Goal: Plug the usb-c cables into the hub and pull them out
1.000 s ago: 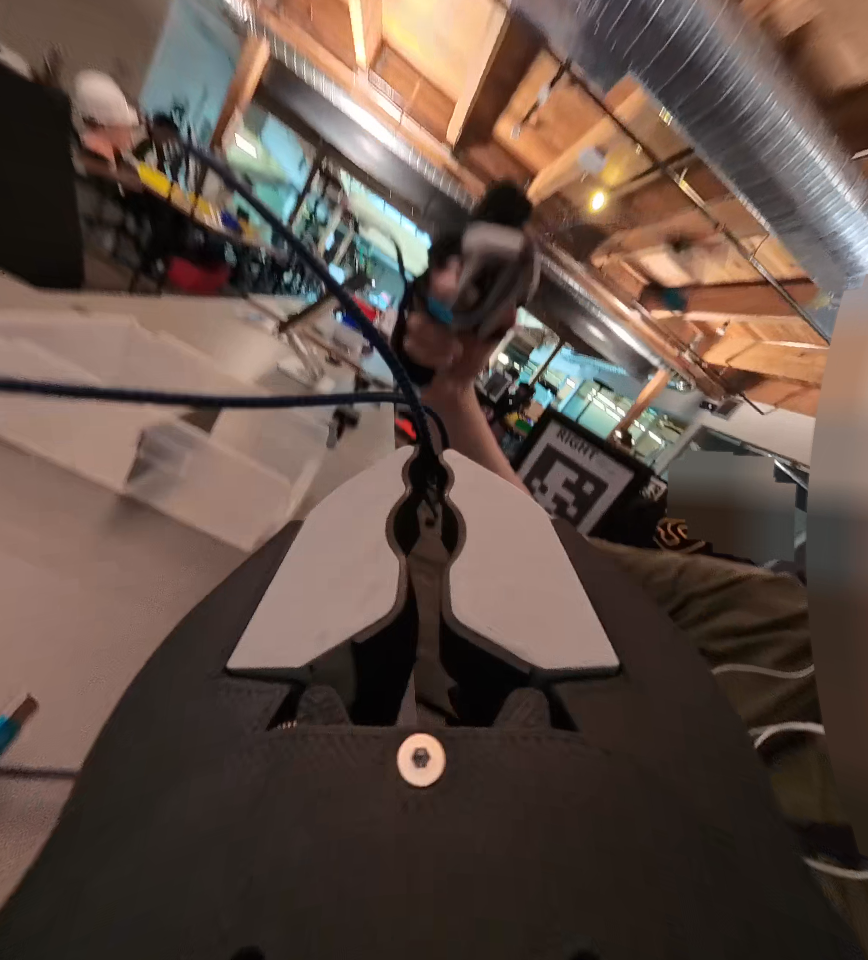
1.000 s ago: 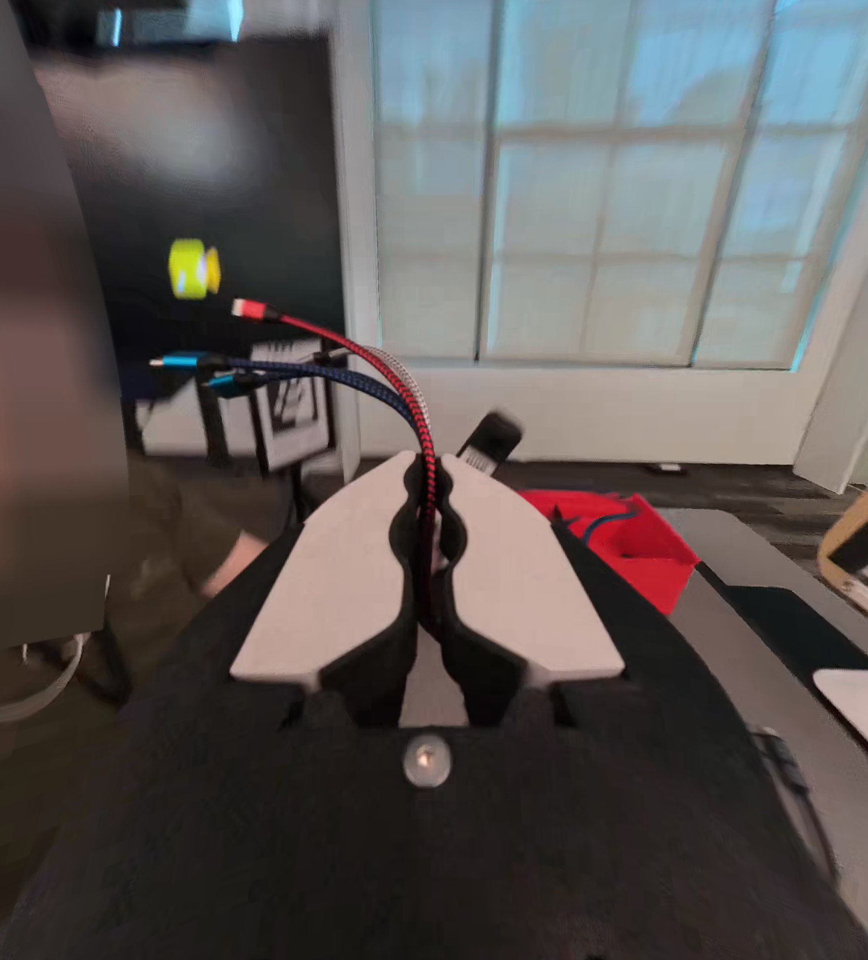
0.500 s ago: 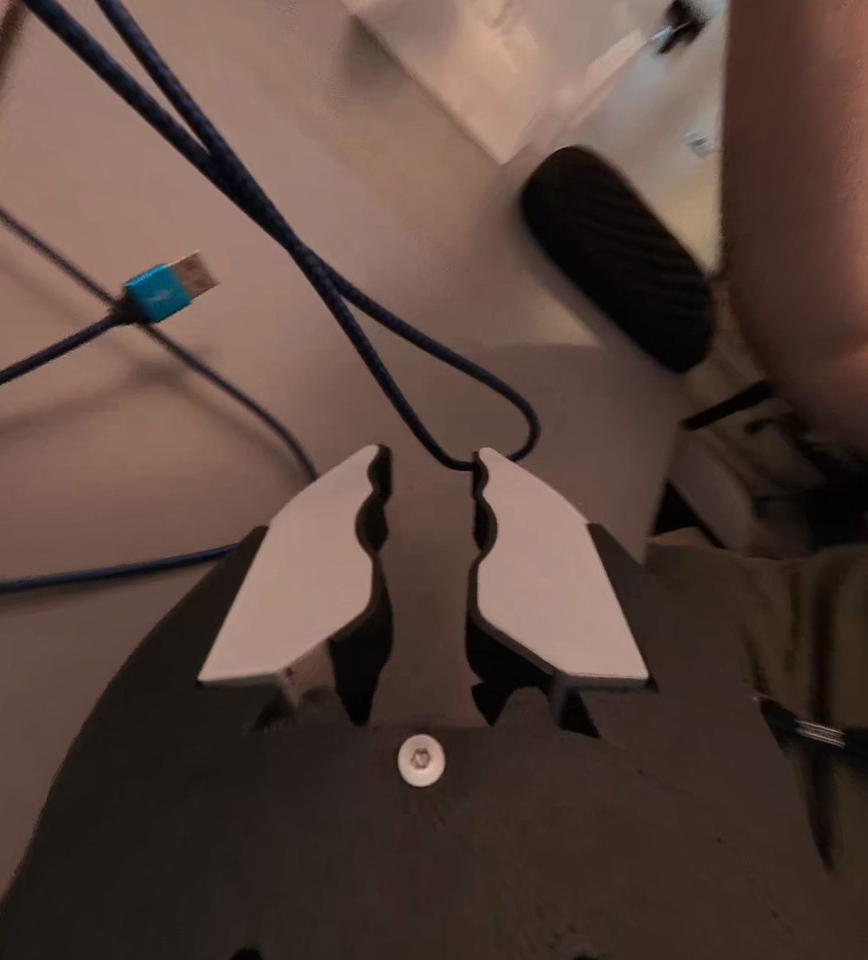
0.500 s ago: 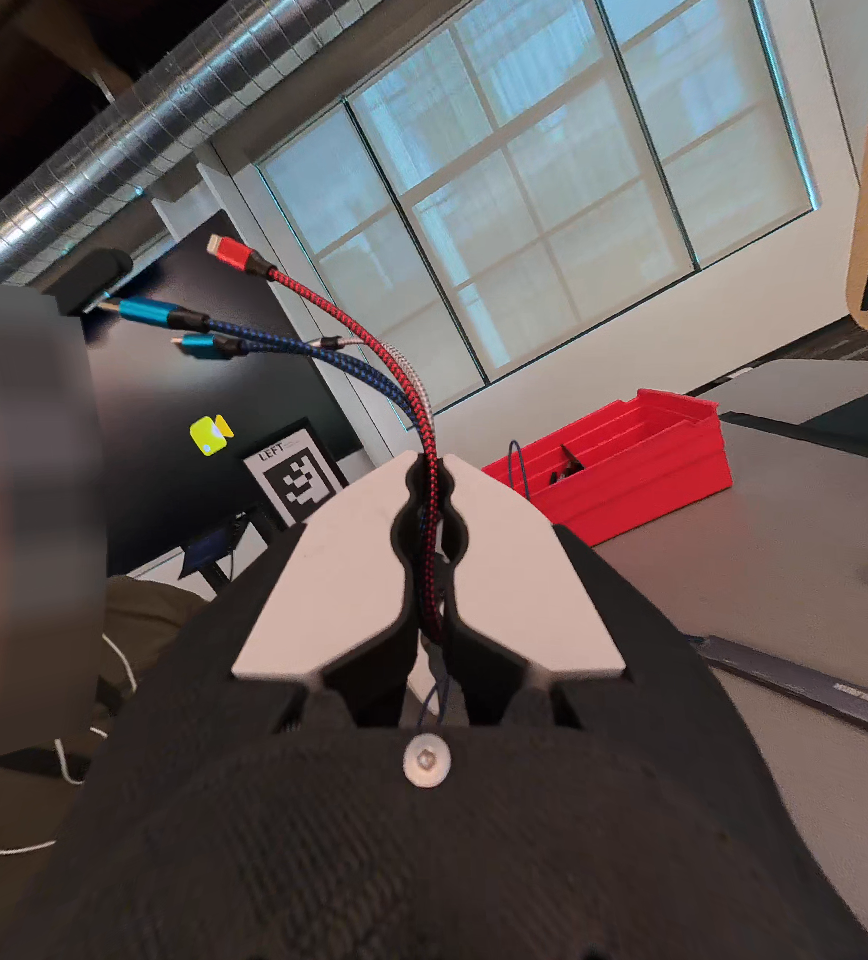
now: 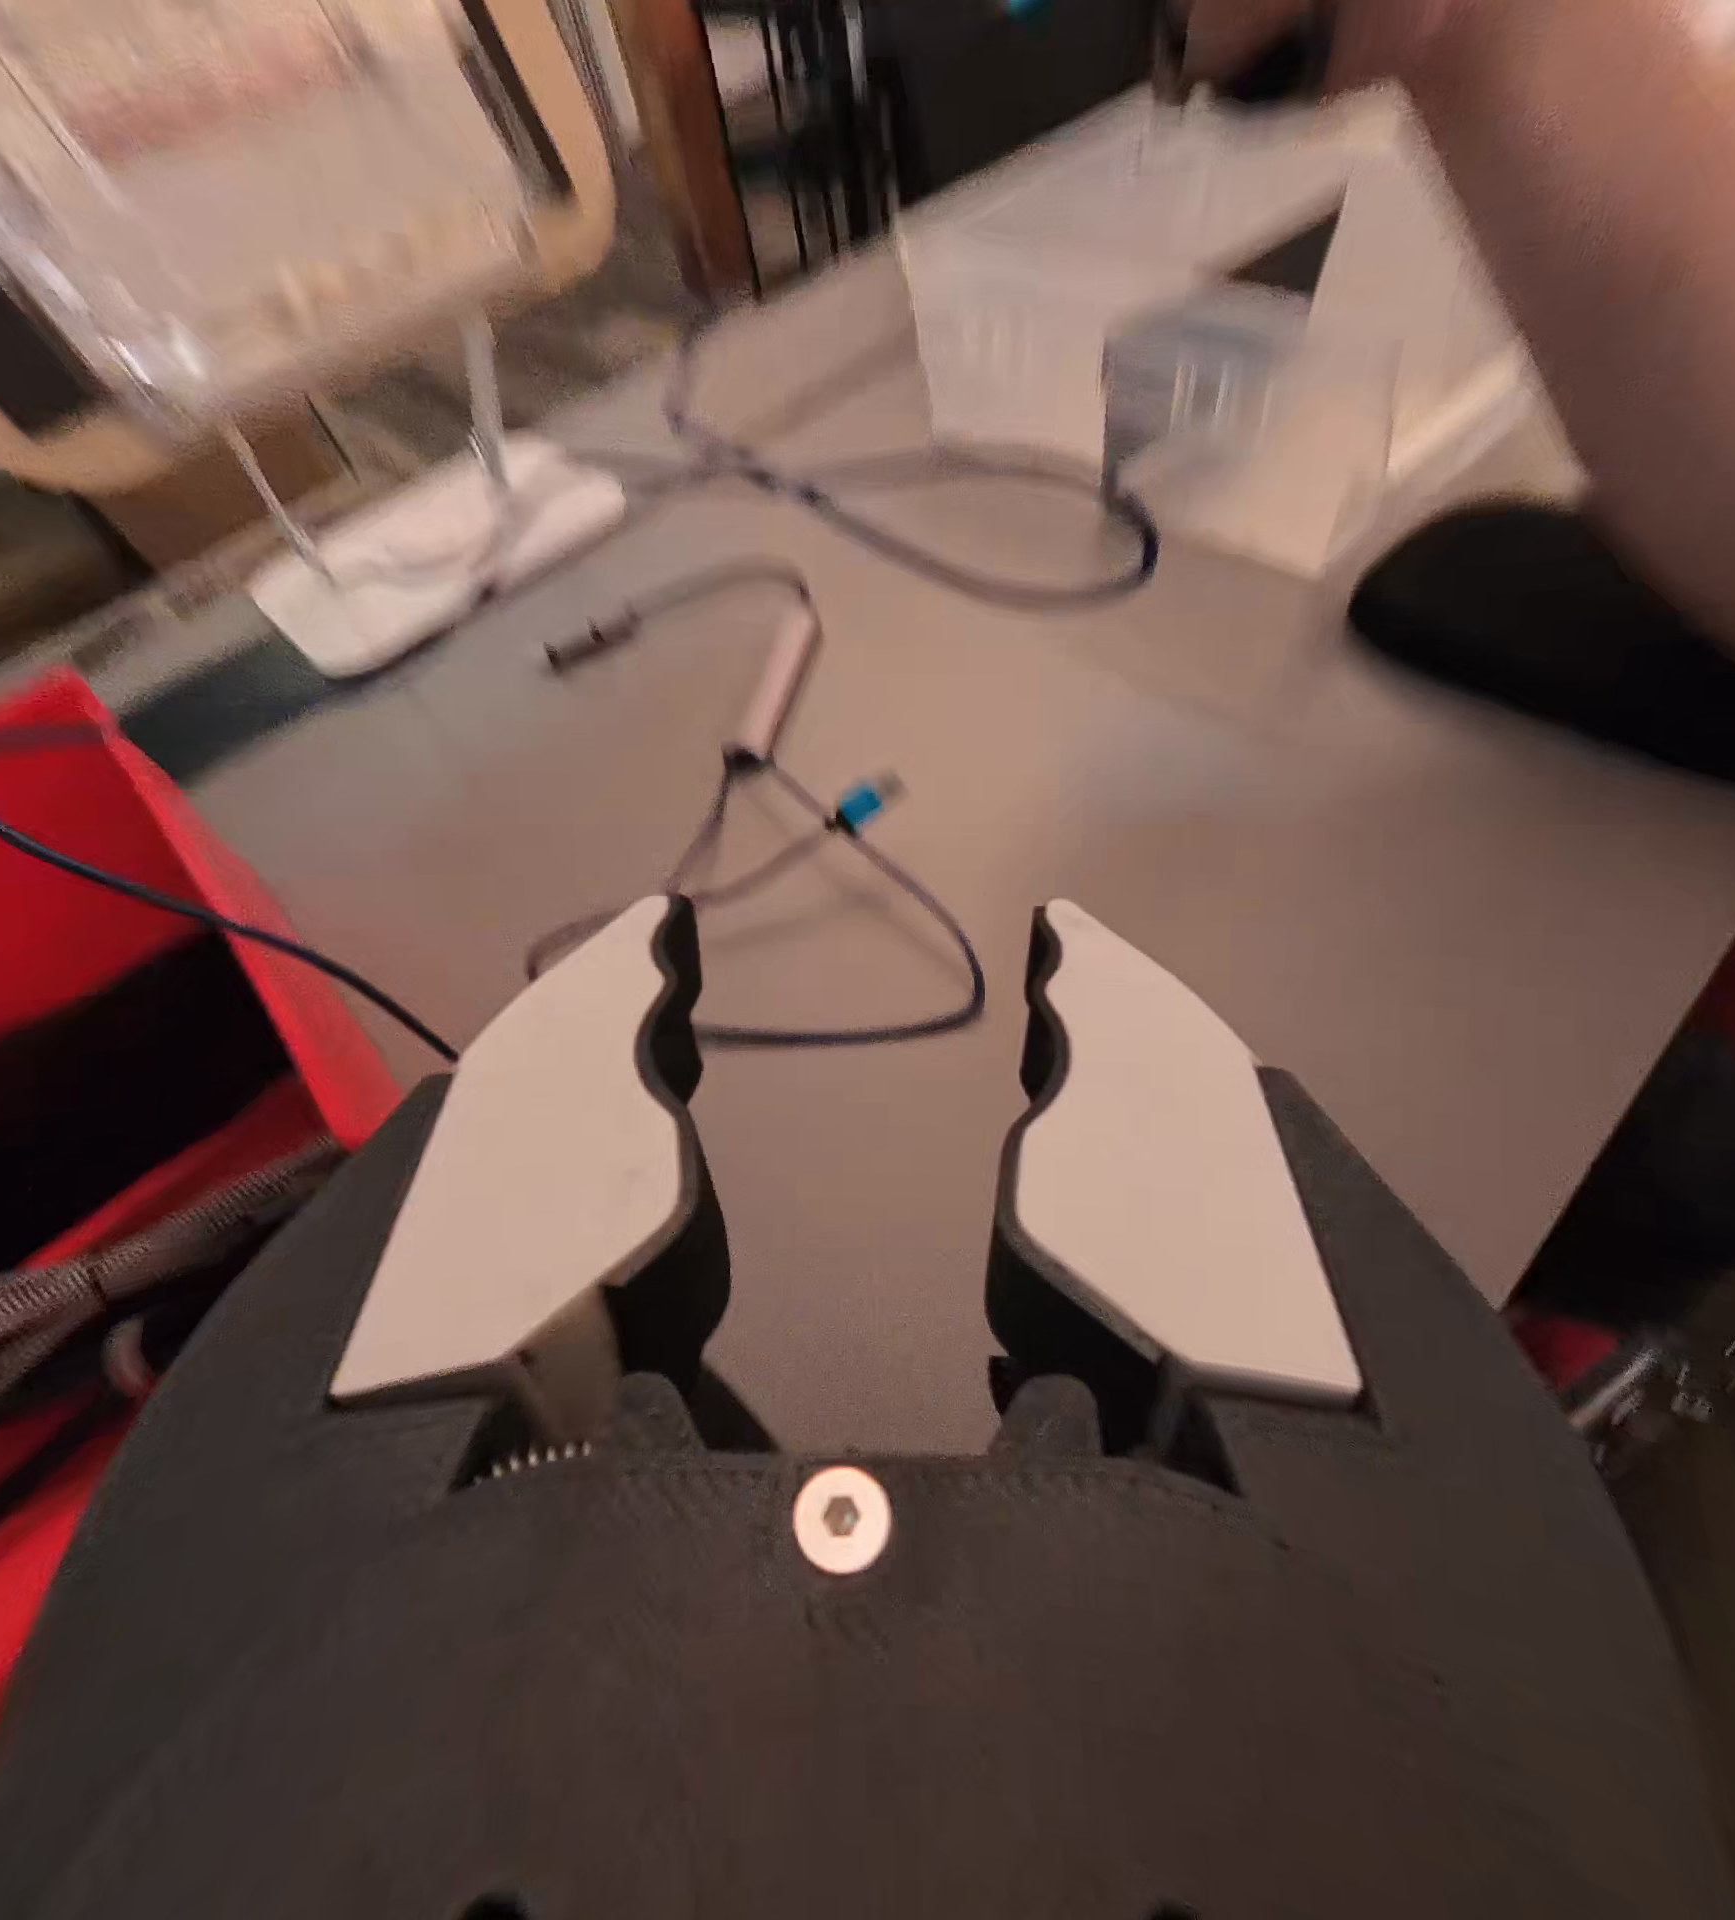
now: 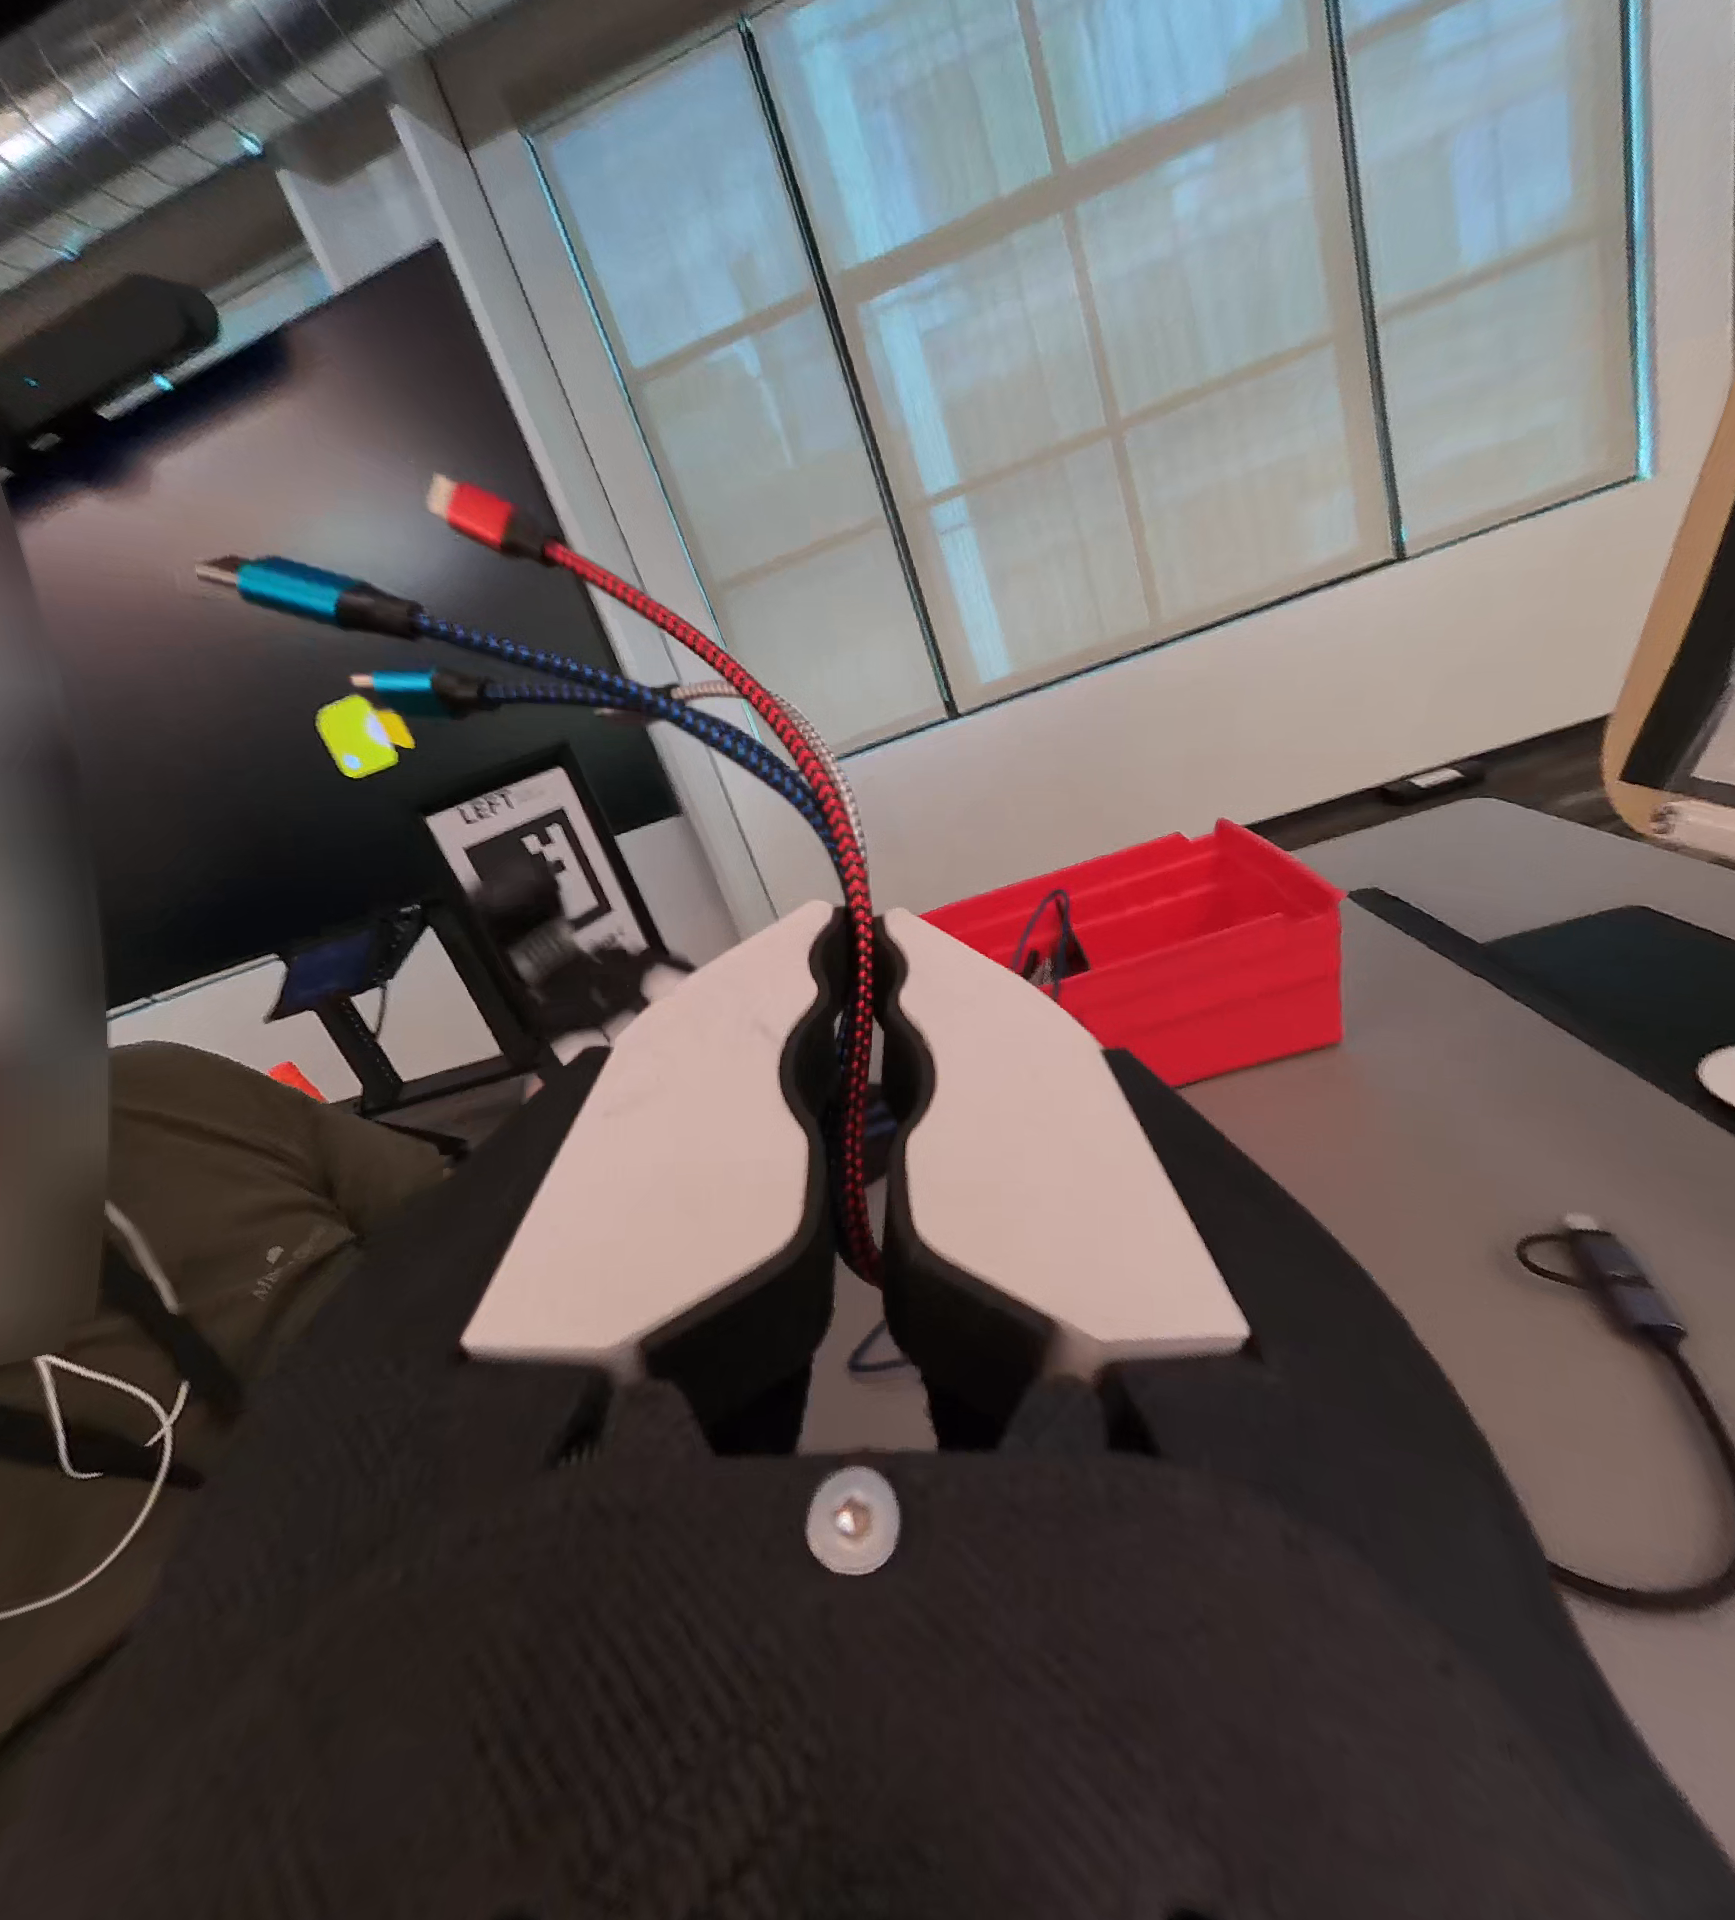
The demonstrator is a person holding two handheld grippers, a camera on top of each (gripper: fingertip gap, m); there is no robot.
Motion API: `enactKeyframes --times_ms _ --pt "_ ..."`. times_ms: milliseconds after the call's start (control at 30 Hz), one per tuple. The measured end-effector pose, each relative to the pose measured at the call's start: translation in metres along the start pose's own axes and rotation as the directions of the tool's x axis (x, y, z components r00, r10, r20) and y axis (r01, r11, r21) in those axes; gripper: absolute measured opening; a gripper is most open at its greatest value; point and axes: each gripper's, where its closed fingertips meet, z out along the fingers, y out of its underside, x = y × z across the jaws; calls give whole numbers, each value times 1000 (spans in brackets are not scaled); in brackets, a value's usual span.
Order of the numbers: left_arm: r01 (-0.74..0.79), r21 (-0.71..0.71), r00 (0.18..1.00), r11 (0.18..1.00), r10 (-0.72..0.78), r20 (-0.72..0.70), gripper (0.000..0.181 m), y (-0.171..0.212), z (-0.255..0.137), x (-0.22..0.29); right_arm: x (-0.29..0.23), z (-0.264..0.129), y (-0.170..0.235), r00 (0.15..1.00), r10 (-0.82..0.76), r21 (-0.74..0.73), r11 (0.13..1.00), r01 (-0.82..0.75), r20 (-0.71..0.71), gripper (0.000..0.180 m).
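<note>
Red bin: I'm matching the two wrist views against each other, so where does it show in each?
Left wrist view: red bin at the left edge, beside the open left gripper.
Right wrist view: red bin right of centre, just past the right gripper, which is shut on cables.
Shared landmark: the grey table under the bin.

Four braided cables [image 6: 847,852], two red bins [image 6: 1206,977], one hub [image 5: 778,686].
</note>
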Motion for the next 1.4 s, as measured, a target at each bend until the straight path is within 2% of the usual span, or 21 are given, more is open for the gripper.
enactKeyframes --times_ms 100,200,333,500,667,800,933,1100,1233,1400 --pt "45 216 996 975 -28 -82 55 -65 -21 -4 -2 5 8 1000 2 -24 1000 -1 13 3" --pt "-23 353 994 936 59 -89 49 -125 -26 -12 -6 13 11 1000 4 -43 999 -3 15 3" --pt "-128 472 980 873 183 -74 42 -196 -13 -8 -16 23 13 998 -45 -67 997 47 31 3" --pt "-72 517 965 853 191 -181 35 -241 16 12 -16 32 13 983 -179 -91 980 175 -39 3" --pt "3 460 950 888 141 -280 30 -239 44 14 -11 38 14 966 -237 -125 967 223 -106 3" --pt "4 451 954 893 131 -268 32 -228 54 0 -10 42 19 970 -223 -144 968 207 -100 3" --pt "-31 427 932 904 181 -315 33 -218 52 1 -8 47 24 976 -197 -154 971 182 -89 3" --pt "-19 414 935 910 163 -315 32 -216 41 -8 -5 51 30 978 -190 -175 969 172 -89 3" --pt "62 393 944 918 74 -322 28 -216 31 -21 -4 54 34 981 -177 -180 971 161 -82 3" --pt "225 315 896 922 -69 -438 27 -211 25 -24 -5 57 37 982 -175 -186 970 158 -77 3"
